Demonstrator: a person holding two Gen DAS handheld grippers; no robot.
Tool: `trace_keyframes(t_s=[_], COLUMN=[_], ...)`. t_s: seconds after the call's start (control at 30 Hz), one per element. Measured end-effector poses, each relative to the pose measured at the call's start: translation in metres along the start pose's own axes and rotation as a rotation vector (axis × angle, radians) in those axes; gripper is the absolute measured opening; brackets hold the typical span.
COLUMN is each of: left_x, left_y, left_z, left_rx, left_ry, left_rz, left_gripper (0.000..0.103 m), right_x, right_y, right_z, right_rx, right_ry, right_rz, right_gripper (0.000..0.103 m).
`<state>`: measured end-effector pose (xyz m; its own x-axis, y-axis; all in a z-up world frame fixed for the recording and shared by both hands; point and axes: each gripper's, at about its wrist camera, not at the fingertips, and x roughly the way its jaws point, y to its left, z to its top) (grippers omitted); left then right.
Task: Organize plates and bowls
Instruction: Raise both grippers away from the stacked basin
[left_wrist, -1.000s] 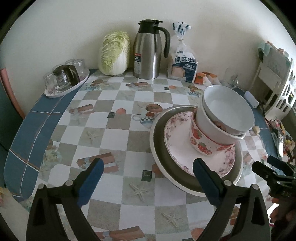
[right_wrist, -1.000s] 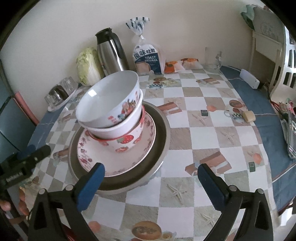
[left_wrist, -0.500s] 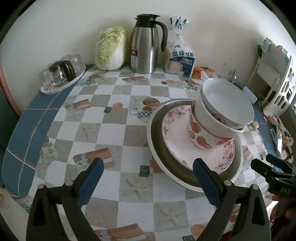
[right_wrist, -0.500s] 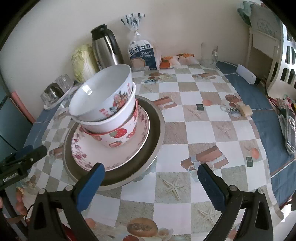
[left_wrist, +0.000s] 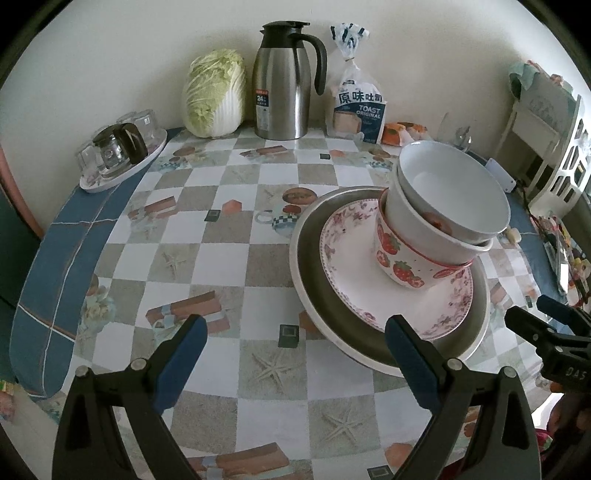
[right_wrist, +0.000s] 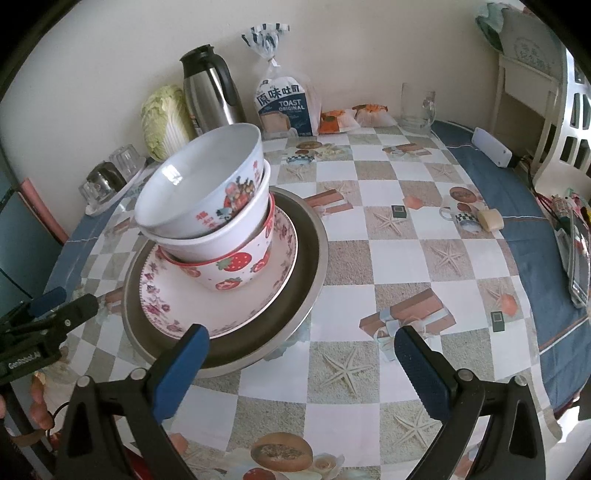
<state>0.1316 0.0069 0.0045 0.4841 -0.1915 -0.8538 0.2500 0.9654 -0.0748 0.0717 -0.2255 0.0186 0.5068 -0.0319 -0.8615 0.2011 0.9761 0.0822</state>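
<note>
Lighting dim and flat, soft daylight, cool grey cast. Shadows faint under the stacked dishes. One small glare patch inside the top bowl (right wrist view). Strong fisheye bending; corners black. Tabletop sharp; far edges slightly soft.
</note>
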Motion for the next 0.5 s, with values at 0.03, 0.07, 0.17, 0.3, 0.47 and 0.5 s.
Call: trace_keyframes(t_s=[0.03,0.07,0.17,0.3,0.47,0.5], left_x=[0.0001,0.0001,0.0006,0.0009,0.0011,0.0017], left_y=[0.0002,0.0002,0.0008,0.0009,0.0008,0.0008], left_z=[0.0001,0.0,-0.0001,0.0,0.0,-0.0001], left_rx=[-0.001,0.0,0.002,0.003,0.003,0.003], left_ry=[0.0,0.0,0.002,0.003,0.005,0.007], left_rz=[-0.001,-0.001,0.001,0.001,0.003,0.004], left_gripper=[0.097,0.097,0.097,0.097,0.097,0.097], right_x=[0.0001,0.0005,0.0011,0.0018,0.003,0.003], right_y=[-0.0002,-0.0005,-0.001,-0.0011,-0.0011,-0.001], right_z=[-0.0001,0.0001,0.0002,0.0002,0.0,0.0], right_rx=[0.001,0.001,0.001,0.0,0.0,0.0], right_ry=[0.001,0.002,0.005,0.007,0.01,0.01], right_rz=[-0.001,-0.002,-0.004,-0.004,-0.006,-0.006], right_gripper=[0.102,0.102,0.102,0.102,0.102,0.102])
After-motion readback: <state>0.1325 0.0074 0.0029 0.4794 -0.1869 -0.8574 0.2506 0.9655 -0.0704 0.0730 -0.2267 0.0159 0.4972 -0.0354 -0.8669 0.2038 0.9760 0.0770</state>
